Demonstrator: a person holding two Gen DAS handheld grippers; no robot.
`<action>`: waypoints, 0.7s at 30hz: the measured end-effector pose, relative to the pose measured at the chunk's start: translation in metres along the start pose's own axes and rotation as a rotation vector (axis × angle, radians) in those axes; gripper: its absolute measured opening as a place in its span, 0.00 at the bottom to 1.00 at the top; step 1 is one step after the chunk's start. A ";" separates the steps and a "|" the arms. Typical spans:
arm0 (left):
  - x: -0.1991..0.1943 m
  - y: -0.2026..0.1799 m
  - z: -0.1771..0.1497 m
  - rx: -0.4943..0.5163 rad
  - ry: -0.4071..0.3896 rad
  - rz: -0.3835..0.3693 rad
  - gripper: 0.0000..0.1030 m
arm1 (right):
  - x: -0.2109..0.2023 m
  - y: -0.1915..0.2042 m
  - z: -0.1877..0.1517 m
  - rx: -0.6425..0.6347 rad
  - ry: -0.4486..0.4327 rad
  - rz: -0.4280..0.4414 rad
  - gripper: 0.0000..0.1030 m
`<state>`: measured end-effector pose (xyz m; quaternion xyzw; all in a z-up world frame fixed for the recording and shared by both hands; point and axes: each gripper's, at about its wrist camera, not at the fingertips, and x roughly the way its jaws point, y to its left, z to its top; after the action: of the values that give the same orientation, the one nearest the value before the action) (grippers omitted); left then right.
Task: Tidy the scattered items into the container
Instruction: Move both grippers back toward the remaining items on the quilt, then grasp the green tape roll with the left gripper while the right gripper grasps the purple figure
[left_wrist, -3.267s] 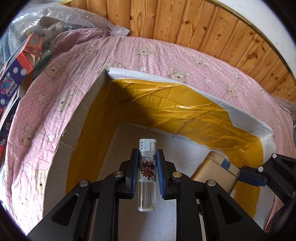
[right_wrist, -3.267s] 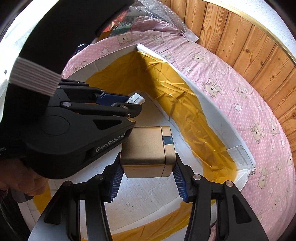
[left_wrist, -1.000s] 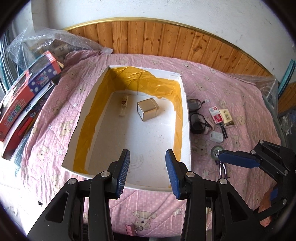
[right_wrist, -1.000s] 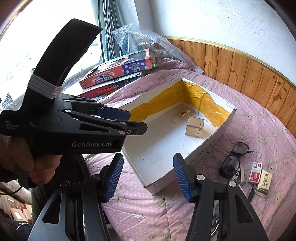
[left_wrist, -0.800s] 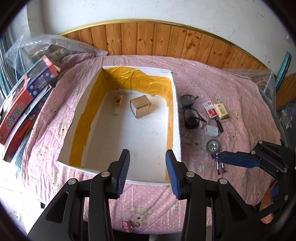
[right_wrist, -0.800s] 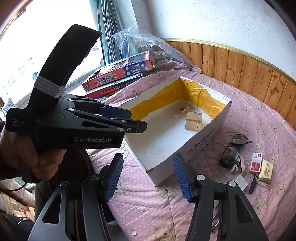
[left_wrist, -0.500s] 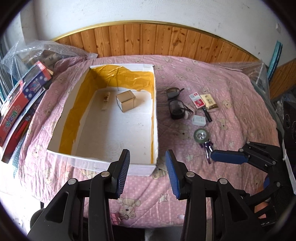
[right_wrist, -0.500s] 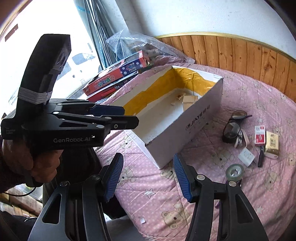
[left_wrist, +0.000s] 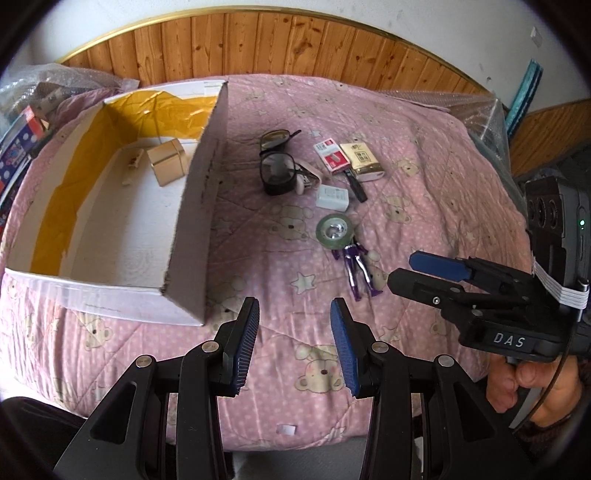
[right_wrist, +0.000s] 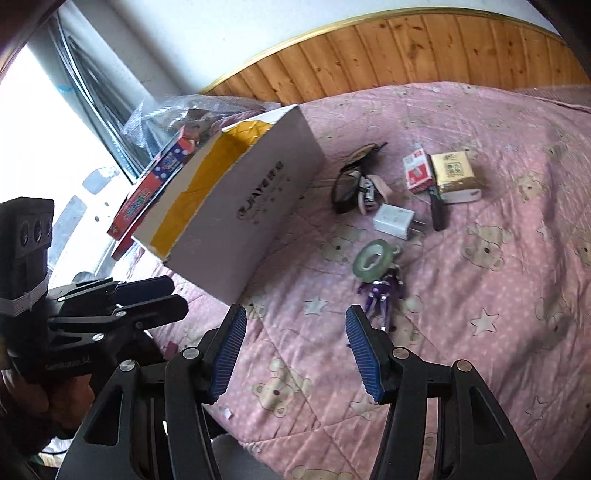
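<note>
A white cardboard box (left_wrist: 199, 206) lined with yellow tape sits on the left of the pink bedspread, also seen as the box (right_wrist: 251, 206) in the right wrist view. Inside it lie a gold box (left_wrist: 166, 162) and a lighter (left_wrist: 133, 160). To its right are scattered glasses (left_wrist: 277, 170), a red pack (left_wrist: 331, 155), a gold pack (left_wrist: 362, 160), a white charger (left_wrist: 332, 196), a tape roll (left_wrist: 334, 230) and a purple tool (left_wrist: 356, 267). My left gripper (left_wrist: 294, 325) is open and empty near the box's front corner. My right gripper (right_wrist: 295, 332) is open and empty, just short of the purple tool (right_wrist: 382, 291).
Toy boxes (right_wrist: 155, 184) and bubble wrap (left_wrist: 55, 79) pile up left of the box. A wood-panelled wall (left_wrist: 295, 44) runs behind the bed. The bed's front edge lies just under both grippers. A hand (left_wrist: 524, 384) holds the right gripper.
Both grippers let go of the lighter and the gold box inside the cardboard box. They then swung right and lower, toward the scattered items.
</note>
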<state>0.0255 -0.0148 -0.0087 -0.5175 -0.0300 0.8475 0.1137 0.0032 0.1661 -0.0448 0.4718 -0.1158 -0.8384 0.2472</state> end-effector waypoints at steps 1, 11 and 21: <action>0.005 -0.003 0.002 -0.004 0.004 -0.005 0.41 | 0.002 -0.006 -0.001 0.010 0.005 -0.014 0.56; 0.066 -0.025 0.042 -0.046 0.059 -0.111 0.46 | 0.036 -0.043 -0.004 0.070 0.048 -0.138 0.56; 0.149 -0.035 0.069 -0.021 0.139 -0.117 0.50 | 0.062 -0.051 -0.004 0.074 0.081 -0.147 0.56</action>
<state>-0.0949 0.0573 -0.1009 -0.5736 -0.0612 0.8012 0.1593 -0.0360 0.1776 -0.1143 0.5215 -0.1016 -0.8295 0.1721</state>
